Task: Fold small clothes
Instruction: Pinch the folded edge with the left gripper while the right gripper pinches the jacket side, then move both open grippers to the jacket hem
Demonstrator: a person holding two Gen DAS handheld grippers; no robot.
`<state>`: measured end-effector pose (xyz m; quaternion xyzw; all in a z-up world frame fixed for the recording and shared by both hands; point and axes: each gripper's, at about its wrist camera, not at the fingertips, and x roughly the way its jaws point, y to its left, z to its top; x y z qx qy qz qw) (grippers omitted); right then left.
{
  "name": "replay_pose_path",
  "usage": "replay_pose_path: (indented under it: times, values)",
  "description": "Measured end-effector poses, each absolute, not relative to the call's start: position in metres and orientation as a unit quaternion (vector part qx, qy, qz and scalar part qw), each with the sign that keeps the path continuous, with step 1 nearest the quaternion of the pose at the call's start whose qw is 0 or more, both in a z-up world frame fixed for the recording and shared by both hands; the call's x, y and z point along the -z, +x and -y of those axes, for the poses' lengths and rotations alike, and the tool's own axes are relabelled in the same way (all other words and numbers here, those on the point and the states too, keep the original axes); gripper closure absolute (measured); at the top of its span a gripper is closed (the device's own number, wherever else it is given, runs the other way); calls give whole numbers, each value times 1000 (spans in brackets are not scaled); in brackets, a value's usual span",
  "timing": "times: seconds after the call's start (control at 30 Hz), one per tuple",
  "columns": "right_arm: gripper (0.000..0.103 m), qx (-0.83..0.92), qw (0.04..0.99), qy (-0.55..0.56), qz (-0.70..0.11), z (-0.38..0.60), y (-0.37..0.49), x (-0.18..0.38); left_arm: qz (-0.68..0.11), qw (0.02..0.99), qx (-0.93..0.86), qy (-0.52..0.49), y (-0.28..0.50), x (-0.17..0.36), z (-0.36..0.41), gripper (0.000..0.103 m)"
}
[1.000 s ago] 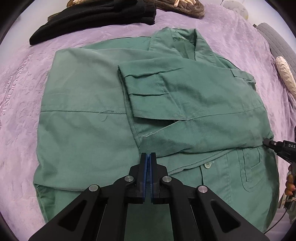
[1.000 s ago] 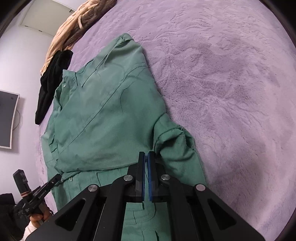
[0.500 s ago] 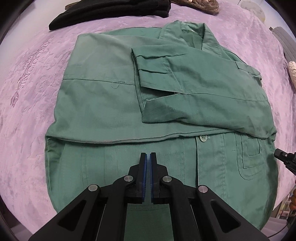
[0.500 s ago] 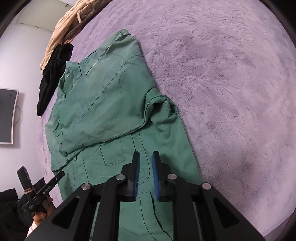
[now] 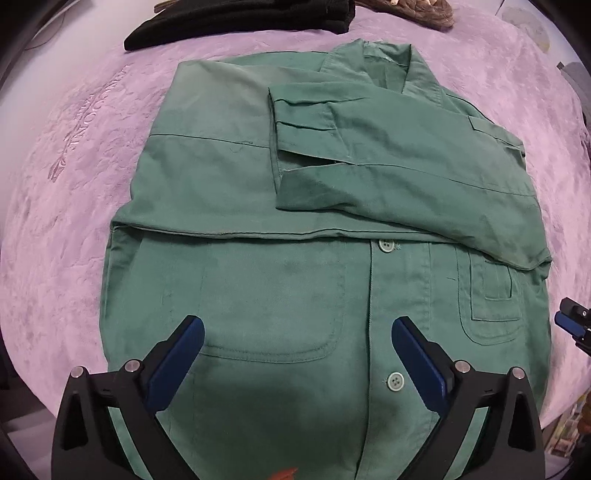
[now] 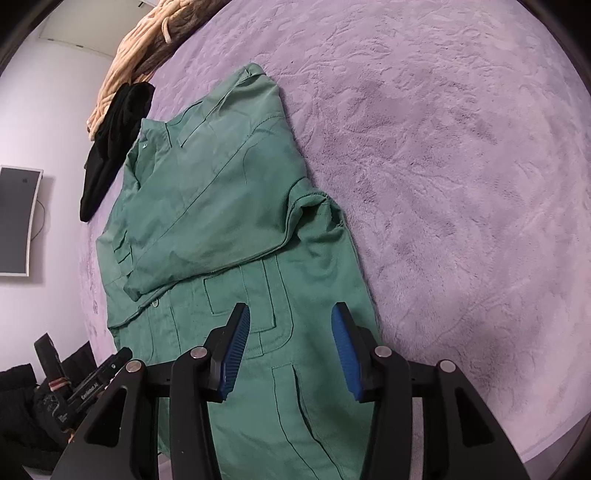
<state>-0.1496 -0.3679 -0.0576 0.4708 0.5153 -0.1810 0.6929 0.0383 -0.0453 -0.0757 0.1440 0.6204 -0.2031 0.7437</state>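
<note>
Risk of undoing folded sleeves: could slip off if hem gets lifted too fast or unevenly. One green shirt lies mid-frame on purple bed, two buttons showing. One black garment at top. Left tool and right tool both opening, pinching nothing.

The shirt lies flat on the blanket, its collar at the far end. One sleeve lies folded across the chest, from the right side toward the middle, above the two pockets. Behind the shirt, at the far edge of the blanket, a dark garment lies, and just right of it a knitted cloth. On the wall at the left hangs a screen.
</note>
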Motion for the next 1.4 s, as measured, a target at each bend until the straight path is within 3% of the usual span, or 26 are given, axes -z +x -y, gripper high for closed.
replay_pose_path:
  times: [0.2, 0.23, 0.27, 0.3, 0.43, 0.6, 0.83, 0.9, 0.97, 1.4]
  values:
    - [58, 187, 666, 571, -442, 401, -137, 89, -614, 751, 192, 148, 28, 63, 47, 1]
    - [68, 192, 653, 595, -427, 406, -137, 97, -613, 753, 188, 148, 28, 62, 46, 2]
    - [93, 201, 639, 618, -411, 411, -138, 106, -612, 755, 185, 148, 29, 62, 44, 2]
    - [100, 218, 625, 637, -396, 415, -143, 113, -611, 756, 181, 149, 28, 62, 44, 2]
    - [101, 237, 595, 680, -357, 418, -164, 130, -610, 759, 172, 149, 26, 63, 36, 2]
    - [100, 228, 619, 635, -402, 414, -166, 115, -616, 752, 177, 151, 22, 64, 34, 2]
    - [97, 170, 673, 547, -469, 400, -163, 63, -610, 751, 198, 156, 6, 50, 45, 2]
    - [82, 150, 687, 516, -489, 389, -161, 50, -608, 752, 201, 153, 3, 46, 47, 2]
    - [45, 136, 696, 489, -508, 375, -161, 40, -606, 755, 203, 148, -2, 41, 48, 2]
    - [41, 98, 704, 446, -544, 308, -166, 30, -602, 756, 209, 146, -28, 32, 27, 2]
